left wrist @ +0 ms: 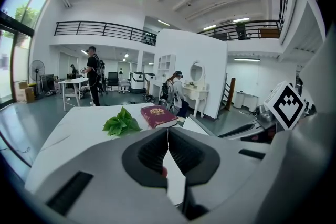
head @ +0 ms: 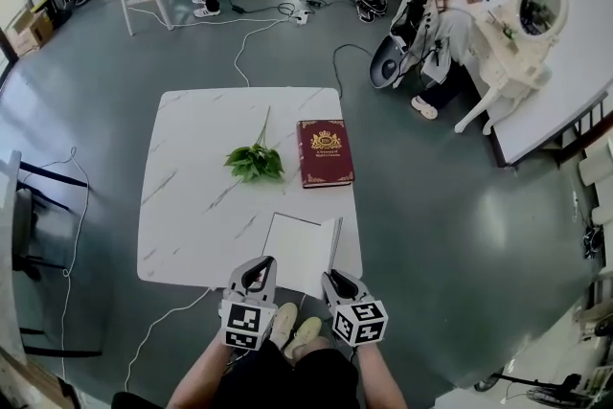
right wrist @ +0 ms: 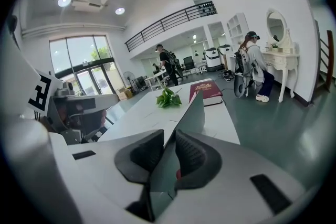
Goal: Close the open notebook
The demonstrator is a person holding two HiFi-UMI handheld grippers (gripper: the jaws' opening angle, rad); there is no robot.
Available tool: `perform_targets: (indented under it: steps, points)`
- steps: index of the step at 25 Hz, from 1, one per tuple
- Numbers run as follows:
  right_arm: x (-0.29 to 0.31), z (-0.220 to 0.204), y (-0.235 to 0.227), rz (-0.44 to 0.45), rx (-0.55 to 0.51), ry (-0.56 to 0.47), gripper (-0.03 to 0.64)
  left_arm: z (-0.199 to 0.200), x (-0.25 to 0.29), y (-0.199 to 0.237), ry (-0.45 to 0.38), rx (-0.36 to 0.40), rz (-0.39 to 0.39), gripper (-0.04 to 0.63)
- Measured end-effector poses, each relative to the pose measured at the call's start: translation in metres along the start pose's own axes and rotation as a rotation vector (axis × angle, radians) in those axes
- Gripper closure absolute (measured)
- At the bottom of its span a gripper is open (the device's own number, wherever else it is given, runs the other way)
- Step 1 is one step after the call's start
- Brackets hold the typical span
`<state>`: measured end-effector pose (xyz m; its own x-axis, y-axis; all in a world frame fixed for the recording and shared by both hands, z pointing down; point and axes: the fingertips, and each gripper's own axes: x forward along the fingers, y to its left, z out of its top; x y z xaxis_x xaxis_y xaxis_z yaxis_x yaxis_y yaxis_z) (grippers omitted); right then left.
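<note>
marbled white tabletop (head: 192, 206): my left hand-held gripper (head: 260, 262) clamps the open white notebook (head: 299, 249) steady; right hand-held gripper (head: 335, 276) grips its cover (head: 334, 242) to fold.

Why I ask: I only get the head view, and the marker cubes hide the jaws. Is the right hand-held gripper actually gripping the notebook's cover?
Observer: Yes. In the right gripper view, the right hand-held gripper has its jaws closed on the grey cover, which stands up between them.
Operator: And the left one?
Observer: In the left gripper view, the left hand-held gripper has its jaws together, apparently on a white page seen edge-on.
Operator: Anything overhead that I miss?
Observer: The left gripper view shows an upper balcony with a black railing.
</note>
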<state>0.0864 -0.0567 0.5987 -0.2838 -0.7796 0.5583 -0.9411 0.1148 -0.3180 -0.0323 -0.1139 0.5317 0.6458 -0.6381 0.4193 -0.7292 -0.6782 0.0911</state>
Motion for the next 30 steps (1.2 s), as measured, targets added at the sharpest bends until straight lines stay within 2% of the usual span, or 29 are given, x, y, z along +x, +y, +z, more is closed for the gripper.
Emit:
perform_targets:
  steps: [18, 30]
  points:
    - [0.042, 0.008, 0.051, 0.112, -0.072, 0.064, 0.545, -0.013, -0.025, 0.039, 0.004, -0.066, 0.126, 0.571]
    - [0.086, -0.003, 0.077, 0.165, -0.131, 0.139, 0.563, -0.039, -0.034, 0.070, 0.037, -0.122, 0.223, 0.571]
